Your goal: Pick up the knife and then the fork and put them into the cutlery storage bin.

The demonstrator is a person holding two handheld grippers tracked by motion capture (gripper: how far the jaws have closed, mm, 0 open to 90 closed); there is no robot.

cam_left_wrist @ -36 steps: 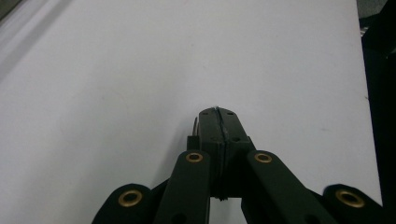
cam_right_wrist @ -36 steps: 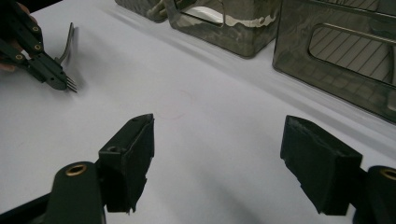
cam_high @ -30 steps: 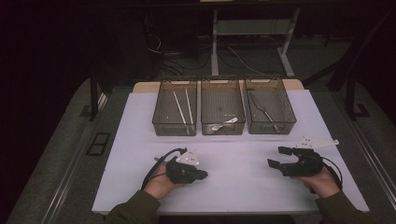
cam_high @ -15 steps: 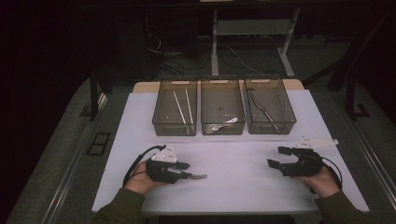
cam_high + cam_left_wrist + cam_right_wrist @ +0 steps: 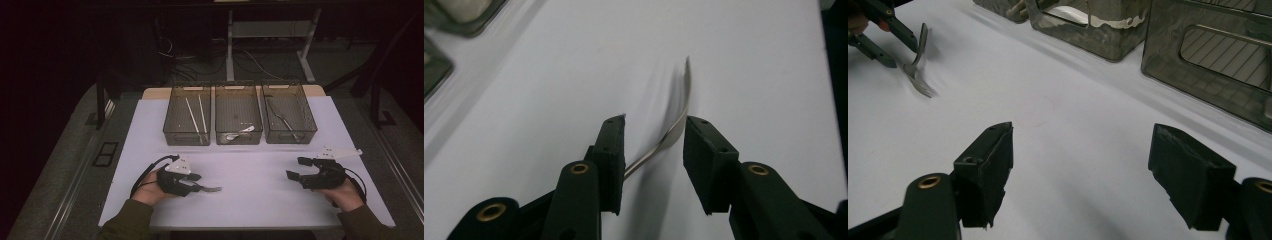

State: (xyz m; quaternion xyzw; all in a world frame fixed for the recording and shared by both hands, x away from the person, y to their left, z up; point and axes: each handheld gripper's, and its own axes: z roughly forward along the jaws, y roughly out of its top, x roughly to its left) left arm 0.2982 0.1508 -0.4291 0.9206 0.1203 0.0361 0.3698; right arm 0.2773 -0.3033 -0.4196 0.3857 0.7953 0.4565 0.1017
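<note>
Seen from the high view: left tongs [image 5: 200, 184] low over the white table [image 5: 250, 200] at its near left, a metal fork [image 5: 210, 188] jutting rightward from them; right tongs [image 5: 295, 169] at the near right, well apart. Shown by the left gripper view alone: jaws parted, the fork [image 5: 674, 131] leaning against the right jaw, not pinched, tines blurred. From the right gripper view: right tongs [image 5: 1080, 175] spread wide, holding nothing. Long axis of the fork roughly across the table, tines toward the right tongs. Beyond, three clear bins [image 5: 238, 120] side by side; dark room, cables on the floor [image 5: 260, 60].
</note>
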